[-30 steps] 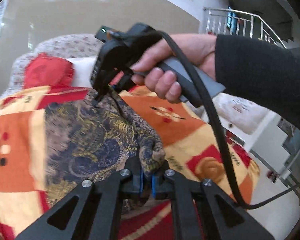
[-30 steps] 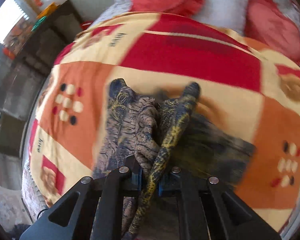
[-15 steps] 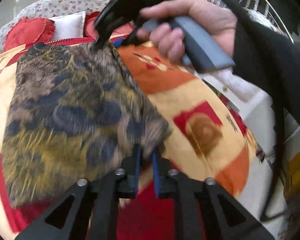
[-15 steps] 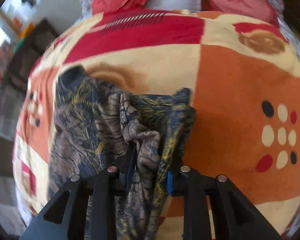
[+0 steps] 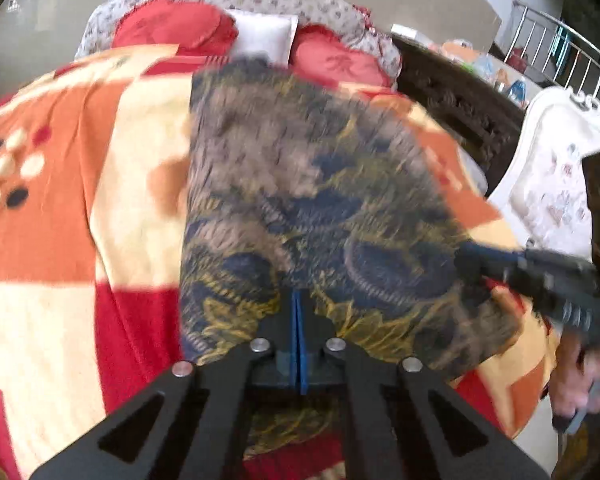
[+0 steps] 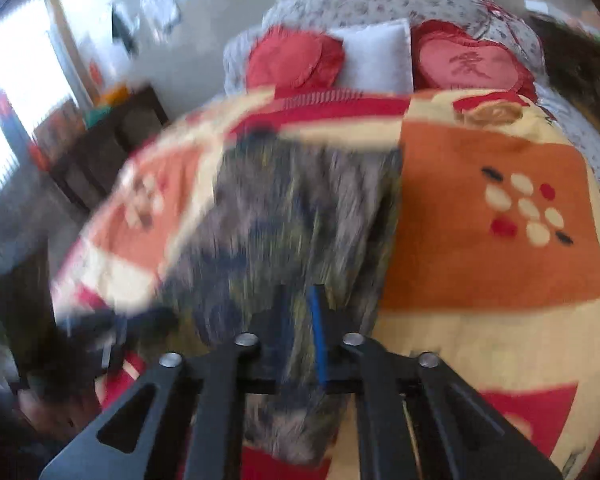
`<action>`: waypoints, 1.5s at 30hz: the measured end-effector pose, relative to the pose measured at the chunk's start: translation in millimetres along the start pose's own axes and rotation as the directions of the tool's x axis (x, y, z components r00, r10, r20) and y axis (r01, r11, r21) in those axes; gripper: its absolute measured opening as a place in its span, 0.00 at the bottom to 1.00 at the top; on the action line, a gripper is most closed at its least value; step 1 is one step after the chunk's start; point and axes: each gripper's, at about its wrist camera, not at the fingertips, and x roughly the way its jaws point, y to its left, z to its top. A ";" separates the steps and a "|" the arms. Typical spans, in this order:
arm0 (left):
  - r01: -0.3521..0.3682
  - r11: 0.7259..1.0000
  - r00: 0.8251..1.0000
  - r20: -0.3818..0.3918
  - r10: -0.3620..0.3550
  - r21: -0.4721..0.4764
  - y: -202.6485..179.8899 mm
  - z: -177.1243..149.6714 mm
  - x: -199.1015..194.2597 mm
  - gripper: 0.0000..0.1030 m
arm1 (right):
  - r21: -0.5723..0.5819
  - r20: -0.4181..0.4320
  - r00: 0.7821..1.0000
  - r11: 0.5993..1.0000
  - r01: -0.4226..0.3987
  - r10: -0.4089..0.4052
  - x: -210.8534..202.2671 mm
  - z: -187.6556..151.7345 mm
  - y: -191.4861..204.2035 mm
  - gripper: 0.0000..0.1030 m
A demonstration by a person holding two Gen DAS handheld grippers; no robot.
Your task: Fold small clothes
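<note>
My left hand-held gripper (image 5: 298, 312) and right hand-held gripper (image 6: 300, 312) each pinch the near edge of the dark blue-gold patterned cloth garment (image 5: 312, 208). Garment lies spread on the orange-red-cream blanket (image 5: 100, 208) of the bed; long axis runs near-to-far, away from both. Neither nearer, approx.

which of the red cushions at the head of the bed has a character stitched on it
The red heart-shaped cushion right of the white pillow carries the stitched character; the red cushion on the pillow's left looks plain.
</note>
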 end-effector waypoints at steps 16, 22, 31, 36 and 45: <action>-0.039 0.997 0.981 0.187 0.051 -0.069 -2.5 103.5 -8.2 0.48 | 0.204 0.162 0.982 0.977 0.062 -0.096 -6.4 13.8 -12.5 0.26; -0.152 0.980 0.979 0.118 0.168 -0.132 9.1 164.9 75.5 0.48 | 0.313 0.196 0.955 0.937 0.153 -0.222 41.9 91.4 -23.7 0.28; -0.197 0.977 0.971 0.123 0.206 -0.083 16.9 153.1 116.0 0.54 | 0.325 0.151 0.970 0.936 0.135 -0.192 111.3 80.8 -60.1 0.30; -0.117 0.990 0.992 0.046 0.121 -0.079 23.7 165.8 96.3 0.54 | 0.313 0.148 0.967 0.937 0.154 -0.208 115.7 83.4 -64.5 0.30; -0.016 0.990 0.999 0.028 0.020 -0.141 95.5 108.2 12.2 0.89 | 0.313 0.141 0.973 0.941 0.129 -0.180 86.9 81.6 -59.7 0.36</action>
